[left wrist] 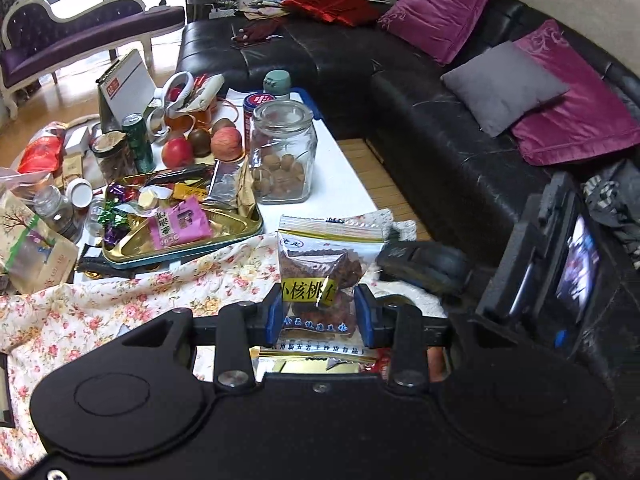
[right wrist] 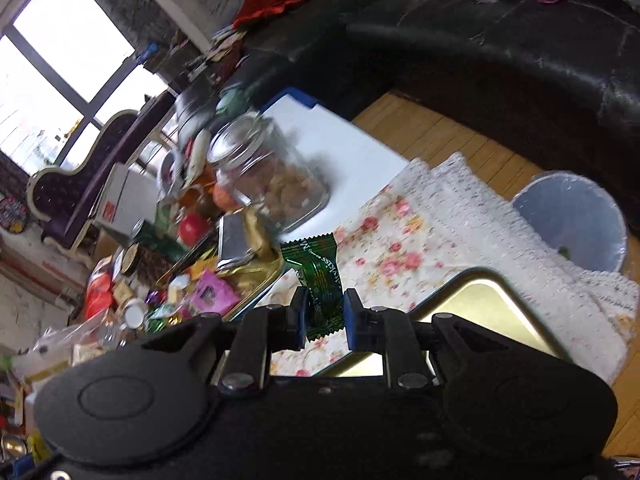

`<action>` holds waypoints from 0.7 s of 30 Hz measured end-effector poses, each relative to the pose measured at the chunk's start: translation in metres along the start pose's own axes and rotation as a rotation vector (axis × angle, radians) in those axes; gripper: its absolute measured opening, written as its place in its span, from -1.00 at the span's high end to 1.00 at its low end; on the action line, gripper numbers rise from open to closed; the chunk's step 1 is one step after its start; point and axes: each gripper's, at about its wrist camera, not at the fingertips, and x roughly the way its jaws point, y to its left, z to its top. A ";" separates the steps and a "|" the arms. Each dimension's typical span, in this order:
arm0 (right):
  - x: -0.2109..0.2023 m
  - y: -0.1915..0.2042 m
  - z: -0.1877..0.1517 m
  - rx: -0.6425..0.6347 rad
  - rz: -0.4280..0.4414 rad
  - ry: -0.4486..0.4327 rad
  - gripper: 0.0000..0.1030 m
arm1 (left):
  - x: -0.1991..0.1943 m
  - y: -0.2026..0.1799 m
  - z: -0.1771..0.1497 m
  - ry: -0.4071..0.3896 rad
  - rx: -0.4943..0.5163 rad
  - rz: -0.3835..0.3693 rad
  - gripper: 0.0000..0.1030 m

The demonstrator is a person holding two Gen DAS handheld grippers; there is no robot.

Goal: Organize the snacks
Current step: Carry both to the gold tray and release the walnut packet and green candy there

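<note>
My left gripper (left wrist: 318, 314) is shut on a clear walnut snack bag (left wrist: 326, 264) with a yellow label, held above the floral cloth (left wrist: 132, 312). My right gripper (right wrist: 323, 316) is shut on a green candy packet (right wrist: 320, 280), held above an open gold tin (right wrist: 476, 304) on the floral cloth (right wrist: 420, 232). A second gold tin (left wrist: 224, 236) full of mixed sweets and a pink packet (left wrist: 178, 224) lies left of centre; it also shows in the right wrist view (right wrist: 256, 284). The other gripper (left wrist: 424, 266) shows blurred at the right in the left wrist view.
A glass jar of nuts (left wrist: 282, 152) stands on the white table (left wrist: 344, 184). Apples (left wrist: 226, 142), a green can (left wrist: 138, 142), bottles and bags crowd the left. A black sofa (left wrist: 420, 112) with cushions runs along the right. A lined bin (right wrist: 572, 220) stands on the wooden floor.
</note>
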 end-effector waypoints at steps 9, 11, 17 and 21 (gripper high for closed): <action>0.009 -0.025 0.006 0.037 -0.061 0.018 0.62 | 0.071 0.030 -0.058 0.185 0.001 0.085 0.13; 0.012 -0.022 0.004 0.017 -0.072 0.020 0.61 | 0.087 0.038 -0.074 0.229 0.001 0.099 0.13; 0.029 -0.006 -0.005 -0.086 -0.114 0.055 0.61 | 0.131 0.048 -0.110 0.323 0.006 0.102 0.13; 0.042 0.003 -0.013 -0.141 -0.152 0.083 0.61 | 0.150 0.039 -0.128 0.349 0.038 0.083 0.12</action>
